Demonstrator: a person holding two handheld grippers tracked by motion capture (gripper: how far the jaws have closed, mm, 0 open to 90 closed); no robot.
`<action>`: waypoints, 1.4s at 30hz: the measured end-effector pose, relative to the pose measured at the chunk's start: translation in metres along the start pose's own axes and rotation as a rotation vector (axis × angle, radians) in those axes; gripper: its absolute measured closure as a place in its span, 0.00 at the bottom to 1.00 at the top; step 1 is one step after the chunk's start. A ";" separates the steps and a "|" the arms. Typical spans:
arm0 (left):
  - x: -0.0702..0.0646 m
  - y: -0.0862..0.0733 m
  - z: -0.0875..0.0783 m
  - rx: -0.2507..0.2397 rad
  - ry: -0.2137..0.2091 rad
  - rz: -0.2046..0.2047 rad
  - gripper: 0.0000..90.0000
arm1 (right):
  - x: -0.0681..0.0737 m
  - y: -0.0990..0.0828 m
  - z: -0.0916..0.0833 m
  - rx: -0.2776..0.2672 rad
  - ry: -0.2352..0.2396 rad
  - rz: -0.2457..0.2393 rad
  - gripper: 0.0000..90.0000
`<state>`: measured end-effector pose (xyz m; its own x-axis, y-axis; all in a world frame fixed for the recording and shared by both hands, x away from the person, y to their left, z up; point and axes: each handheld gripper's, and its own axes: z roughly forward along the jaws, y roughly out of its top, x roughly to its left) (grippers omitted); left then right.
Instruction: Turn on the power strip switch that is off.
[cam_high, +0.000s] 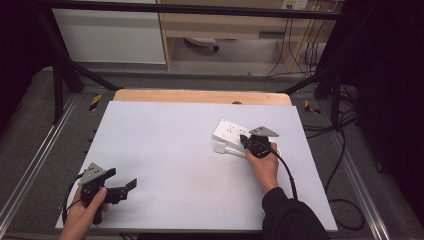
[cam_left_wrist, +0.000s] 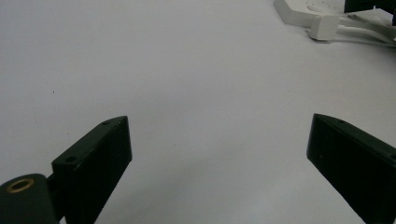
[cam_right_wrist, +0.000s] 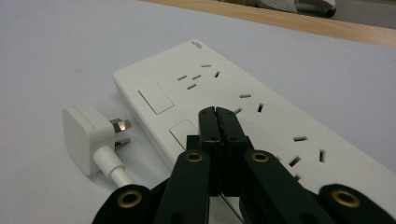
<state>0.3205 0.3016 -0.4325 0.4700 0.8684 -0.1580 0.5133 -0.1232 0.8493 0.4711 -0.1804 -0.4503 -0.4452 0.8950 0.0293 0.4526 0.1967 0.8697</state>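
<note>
Trouble could come from our right gripper (cam_right_wrist: 218, 114): its fingers are clenched empty over the power strip (cam_right_wrist: 261, 116) on the table (cam_high: 165, 150), and a crooked push slides the strip onto the plug (cam_right_wrist: 86, 137) beside it. Our left gripper (cam_left_wrist: 219, 154) idles, released.

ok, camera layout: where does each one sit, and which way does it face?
High view: above the person's side, looking forward and down on the table; both forearms, left gripper, right gripper.
Left gripper view: on that gripper, looking across the table; its open fingers.
Right gripper view: on that gripper, over the power strip; its shut fingers.
Shared by all three: power strip and white plug.
</note>
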 end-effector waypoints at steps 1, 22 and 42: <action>0.000 0.000 0.000 0.000 0.000 0.000 0.07 | 0.000 0.000 0.000 0.000 -0.002 -0.001 1.00; 0.000 0.000 0.000 0.000 0.000 0.000 0.07 | 0.002 -0.001 0.001 0.013 0.005 0.007 1.00; 0.000 0.000 0.000 -0.001 -0.001 0.000 0.07 | 0.001 0.001 0.002 0.028 0.008 0.003 1.00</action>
<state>0.3201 0.3018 -0.4323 0.4709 0.8679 -0.1582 0.5124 -0.1232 0.8499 0.4724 -0.1784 -0.4498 -0.4498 0.8924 0.0353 0.4748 0.2054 0.8558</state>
